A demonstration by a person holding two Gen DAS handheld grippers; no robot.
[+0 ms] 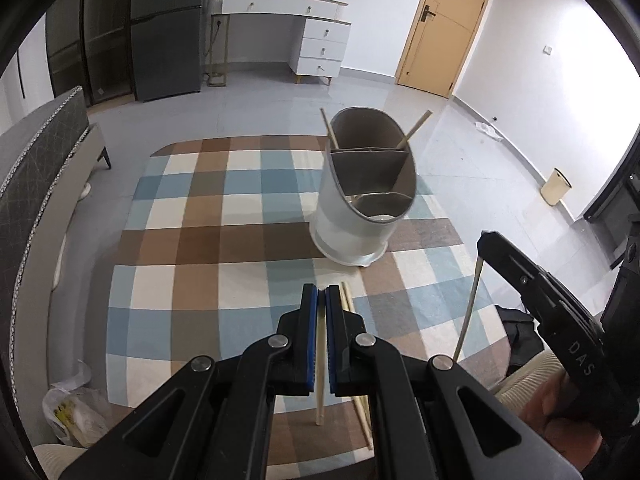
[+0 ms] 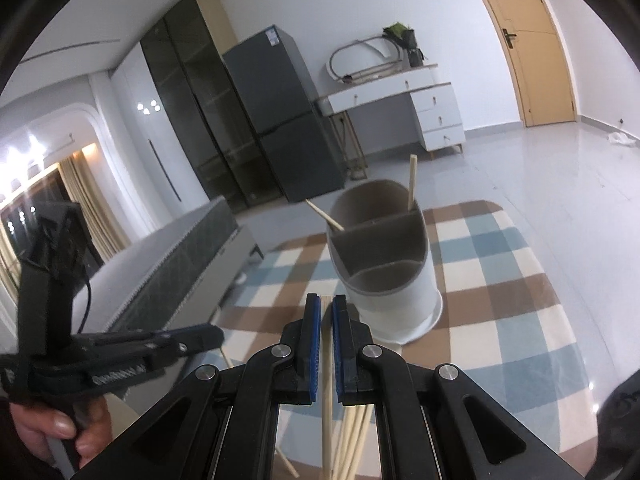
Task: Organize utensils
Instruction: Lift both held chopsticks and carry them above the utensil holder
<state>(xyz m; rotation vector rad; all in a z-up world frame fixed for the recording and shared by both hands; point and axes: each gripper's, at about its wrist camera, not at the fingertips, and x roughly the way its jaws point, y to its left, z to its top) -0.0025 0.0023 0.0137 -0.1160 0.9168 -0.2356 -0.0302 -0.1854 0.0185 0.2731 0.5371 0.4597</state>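
A white utensil holder (image 1: 352, 216) with grey inner compartments stands on the checked tablecloth (image 1: 192, 248); two wooden chopsticks (image 1: 416, 130) lean in its rear compartment. My left gripper (image 1: 321, 292) is shut on a chopstick (image 1: 320, 396) that hangs down between its blue pads. Another chopstick (image 1: 360, 384) lies on the cloth just right of it. My right gripper (image 2: 327, 300) is shut on a chopstick (image 2: 327, 400), in front of the holder (image 2: 392, 280). Several loose chopsticks (image 2: 354, 436) lie below it. The right gripper also shows in the left wrist view (image 1: 486, 240), holding its chopstick (image 1: 470, 304).
The table is round-cornered, with a grey sofa (image 1: 36, 184) to its left. A fridge (image 2: 280, 116), a white dresser (image 1: 300, 28) and a wooden door (image 1: 444, 28) stand at the far walls. A plastic bag (image 1: 72, 412) lies on the floor by the table.
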